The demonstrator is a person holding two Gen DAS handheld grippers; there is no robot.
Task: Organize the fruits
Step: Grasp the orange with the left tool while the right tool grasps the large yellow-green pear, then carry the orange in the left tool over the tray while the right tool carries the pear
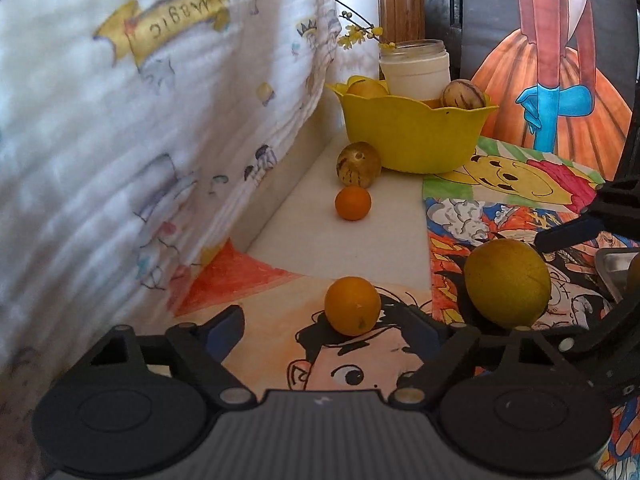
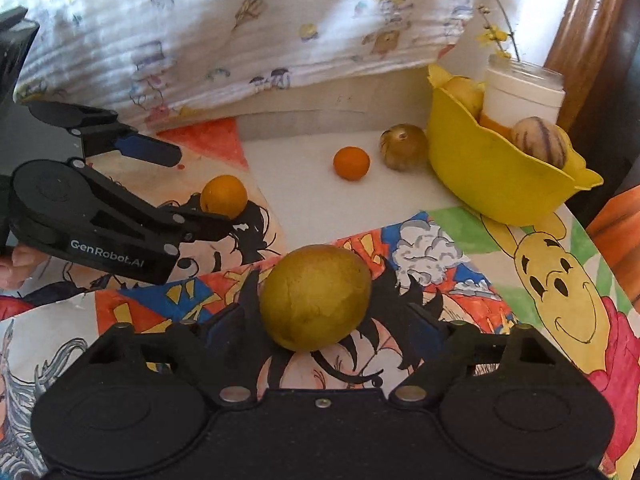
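Note:
An orange (image 1: 352, 311) lies on the drawn table cover between the fingers of my left gripper (image 1: 326, 316), which is open with a gap on both sides of the fruit. From the right wrist view the same left gripper (image 2: 202, 188) straddles that orange (image 2: 223, 199). A large yellow-green fruit (image 2: 316, 296) rests between the fingers of my right gripper (image 2: 326, 312); the pads stand off it, so it is open. A yellow bowl (image 1: 416, 136) at the back holds a striped melon (image 1: 464, 95) and other fruit.
A small orange (image 1: 353, 203) and a second striped melon (image 1: 359, 164) lie on the white strip before the bowl. A white jar (image 1: 414, 68) with a flower sprig stands behind it. A printed cloth (image 1: 120, 120) hangs along the left side.

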